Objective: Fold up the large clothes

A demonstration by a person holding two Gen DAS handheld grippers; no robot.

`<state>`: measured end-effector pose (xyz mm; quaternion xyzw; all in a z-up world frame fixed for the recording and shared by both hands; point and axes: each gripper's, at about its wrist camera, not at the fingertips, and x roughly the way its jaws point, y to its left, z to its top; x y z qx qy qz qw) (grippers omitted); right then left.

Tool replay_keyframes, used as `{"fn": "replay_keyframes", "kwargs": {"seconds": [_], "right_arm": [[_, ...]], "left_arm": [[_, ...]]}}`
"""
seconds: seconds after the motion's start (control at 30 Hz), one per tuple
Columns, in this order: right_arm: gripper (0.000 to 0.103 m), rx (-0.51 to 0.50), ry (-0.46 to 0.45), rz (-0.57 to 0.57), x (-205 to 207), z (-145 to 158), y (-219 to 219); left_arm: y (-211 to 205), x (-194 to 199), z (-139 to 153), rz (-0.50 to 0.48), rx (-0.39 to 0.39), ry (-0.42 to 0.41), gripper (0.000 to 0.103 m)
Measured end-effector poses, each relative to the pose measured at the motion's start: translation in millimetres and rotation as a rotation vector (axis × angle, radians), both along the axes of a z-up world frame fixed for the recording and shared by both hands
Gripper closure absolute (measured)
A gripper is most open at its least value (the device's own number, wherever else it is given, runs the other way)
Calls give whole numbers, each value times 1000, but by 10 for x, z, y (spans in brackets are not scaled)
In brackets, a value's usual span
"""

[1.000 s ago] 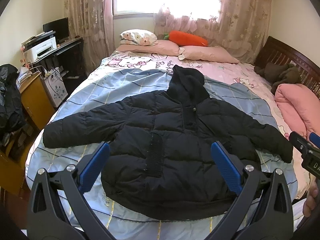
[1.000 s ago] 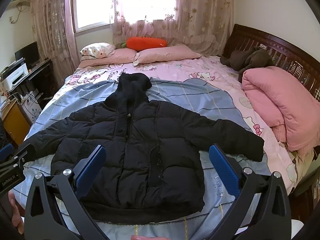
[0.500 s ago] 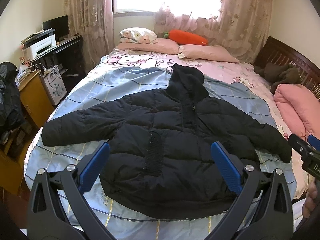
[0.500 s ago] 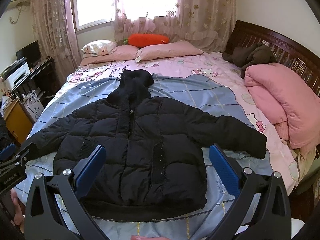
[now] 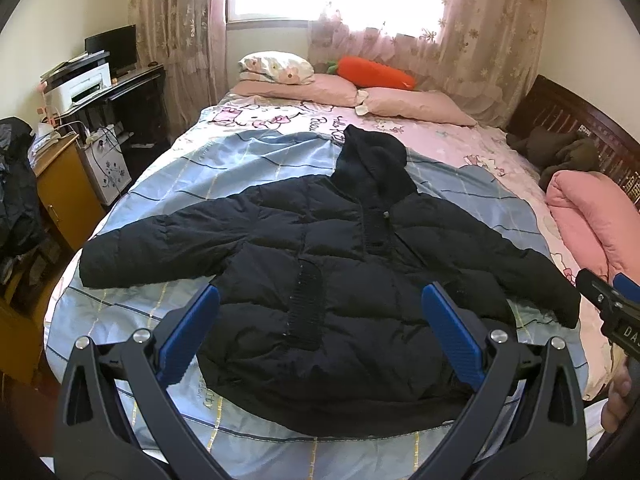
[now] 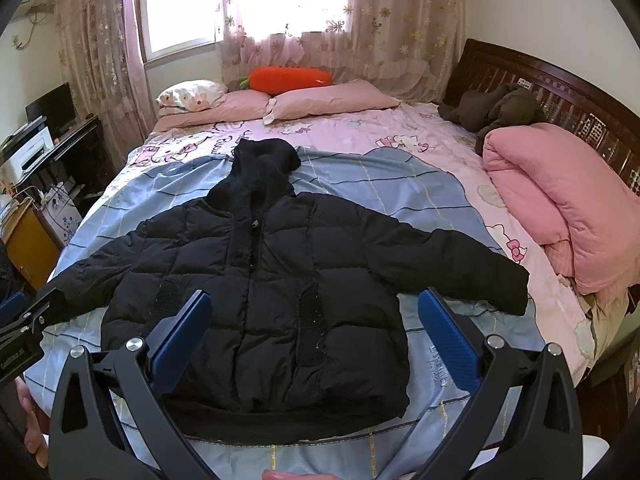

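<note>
The black hooded puffer jacket (image 5: 332, 276) lies flat, sleeves spread, on the blue sheet (image 5: 224, 168) near the bed's foot edge. Left gripper (image 5: 320, 316) and right gripper (image 6: 316, 320) hover above its hem, both wide apart, holding nothing.

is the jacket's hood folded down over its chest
No, the hood of the black jacket lies flat above the collar, pointing toward the pillows.

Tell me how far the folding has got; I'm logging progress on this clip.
Done: the black jacket lies spread flat on the bed, front up, both sleeves out, hood toward the pillows. In hand: nothing; the left gripper and right gripper are both open above the hem, touching no fabric. Left: every fold, sleeves, body and hood.
</note>
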<state>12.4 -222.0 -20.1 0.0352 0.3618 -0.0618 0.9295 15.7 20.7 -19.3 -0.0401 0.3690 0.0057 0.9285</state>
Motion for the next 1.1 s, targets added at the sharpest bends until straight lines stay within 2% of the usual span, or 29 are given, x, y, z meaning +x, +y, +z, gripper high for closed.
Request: {"fn": "replay_keyframes", "kwargs": {"seconds": [0.17,0.3,0.4,0.47,0.53,0.57,0.6,0.63,0.7,0.77,0.83,0.87,0.9,0.93,1.0,1.07,1.1], "right_arm": [[1,-50,-23,-28,-10,-12,8],[1,-26,-123,-48,33,4,-59],[1,-37,-164,-91,282,40,-81],[1,-113,-88,-31,768,-71,-6],[1,-163,73,36,1348,-346,69],[1,-231,197,89,1660,-530,128],[1,-309,275,104,1908,-686,182],[1,-342,292,96,2014,-763,211],[1,-300,278,98,2229,-870,202],[1,-200,278,40,2598,-958,110],[1,-206,271,-23,3006,-996,79],[1,-242,251,-41,3232,-996,96],[1,-285,223,-43,3481,-991,129],[1,-278,188,-25,3647,-976,146],[1,-124,119,8,4047,-992,87],[1,-4,130,5,4385,-1121,23],[1,58,153,19,4667,-1263,18]], "left_arm": [[-32,-11,-3,-4,13,-4,2],[-4,6,-17,2,-15,-3,2],[37,246,-43,50,-44,18,2],[40,587,-87,86,-27,54,2],[91,1120,-248,130,-40,129,2],[136,1377,-359,126,-93,185,2],[173,1523,-435,117,-143,207,2],[220,1710,-538,133,-203,218,2],[269,1996,-687,204,-228,189,2],[257,2300,-824,232,-237,166,2],[142,2798,-1022,192,-193,209,2],[74,3026,-1095,163,-167,220,2],[26,3305,-1196,152,-128,224,2],[28,3514,-1274,147,-135,221,2],[119,3900,-1426,165,-221,225,2],[198,4264,-1569,183,-298,230,2],[227,4575,-1669,162,-369,219,2]]}}
